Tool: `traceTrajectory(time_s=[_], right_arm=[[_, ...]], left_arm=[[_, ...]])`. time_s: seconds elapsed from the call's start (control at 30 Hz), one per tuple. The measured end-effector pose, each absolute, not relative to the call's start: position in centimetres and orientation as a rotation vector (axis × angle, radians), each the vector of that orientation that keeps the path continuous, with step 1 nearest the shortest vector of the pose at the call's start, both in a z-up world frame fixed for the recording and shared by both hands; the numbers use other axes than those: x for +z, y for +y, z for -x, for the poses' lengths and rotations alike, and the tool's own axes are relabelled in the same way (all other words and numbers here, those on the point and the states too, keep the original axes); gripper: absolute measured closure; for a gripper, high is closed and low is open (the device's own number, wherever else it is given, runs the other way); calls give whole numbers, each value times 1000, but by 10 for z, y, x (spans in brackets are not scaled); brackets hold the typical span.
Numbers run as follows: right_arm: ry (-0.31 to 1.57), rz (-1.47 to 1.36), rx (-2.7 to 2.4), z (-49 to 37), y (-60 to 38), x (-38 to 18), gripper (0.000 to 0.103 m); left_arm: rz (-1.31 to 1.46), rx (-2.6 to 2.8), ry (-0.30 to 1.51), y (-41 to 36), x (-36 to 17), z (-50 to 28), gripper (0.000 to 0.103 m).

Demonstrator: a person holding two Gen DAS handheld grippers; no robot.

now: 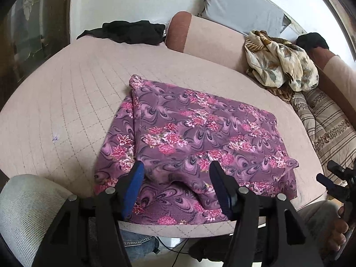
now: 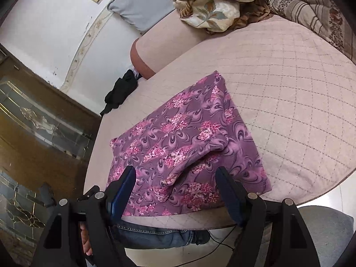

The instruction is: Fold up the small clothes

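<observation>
A purple garment with pink flowers (image 1: 200, 138) lies folded in a rough rectangle on the quilted pink tabletop (image 1: 66, 102). My left gripper (image 1: 176, 171) hovers over its near edge, jaws open, a raised fold of cloth lying between the fingers with no pad pressing on it. In the right wrist view the same garment (image 2: 184, 138) lies with a loose flap on top, and my right gripper (image 2: 175, 174) stands open above its near edge. The right gripper (image 1: 333, 178) also shows at the right edge of the left wrist view, held by a hand (image 1: 340, 229).
A black garment (image 1: 126, 31) lies at the far edge of the table. A cream leaf-print cloth (image 1: 282, 62) is heaped on the sofa beside a striped cushion (image 1: 329, 124). A grey pillow (image 1: 240, 6) leans on the wall. A person's jeans (image 2: 155, 233) show under the table edge.
</observation>
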State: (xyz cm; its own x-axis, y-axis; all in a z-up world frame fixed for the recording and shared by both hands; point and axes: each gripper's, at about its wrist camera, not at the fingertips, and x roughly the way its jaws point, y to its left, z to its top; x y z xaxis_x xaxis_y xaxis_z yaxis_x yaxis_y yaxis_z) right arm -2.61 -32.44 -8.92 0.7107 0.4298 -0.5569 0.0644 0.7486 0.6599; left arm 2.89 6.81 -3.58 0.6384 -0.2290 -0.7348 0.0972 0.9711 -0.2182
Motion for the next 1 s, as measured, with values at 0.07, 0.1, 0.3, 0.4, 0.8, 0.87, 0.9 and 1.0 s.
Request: traceTrajectory(time_s=[0.07, 0.1, 0.3, 0.4, 0.8, 0.87, 0.9, 1.0], right_arm=[[771, -684, 219, 24, -321, -89, 25], [766, -659, 202, 24, -319, -87, 25], [725, -607, 181, 34, -317, -82, 25], [707, -630, 183, 45, -327, -86, 25], [883, -688, 206, 4, -325, -111, 25], [903, -744, 213, -15, -327, -113, 27], [924, -761, 199, -25, -329, -114, 27], [949, -787, 163, -47, -333, -122, 29]], left_arm=[[163, -188, 862, 68, -36, -29, 42], [165, -189, 863, 68, -36, -29, 41], [238, -174, 811, 78, -27, -31, 41], [328, -106, 779, 95, -18, -35, 40], [703, -59, 985, 160, -47, -64, 37], [701, -58, 1006, 158, -46, -76, 37], [687, -60, 1025, 155, -47, -82, 37], [675, -108, 1060, 142, -58, -85, 37]])
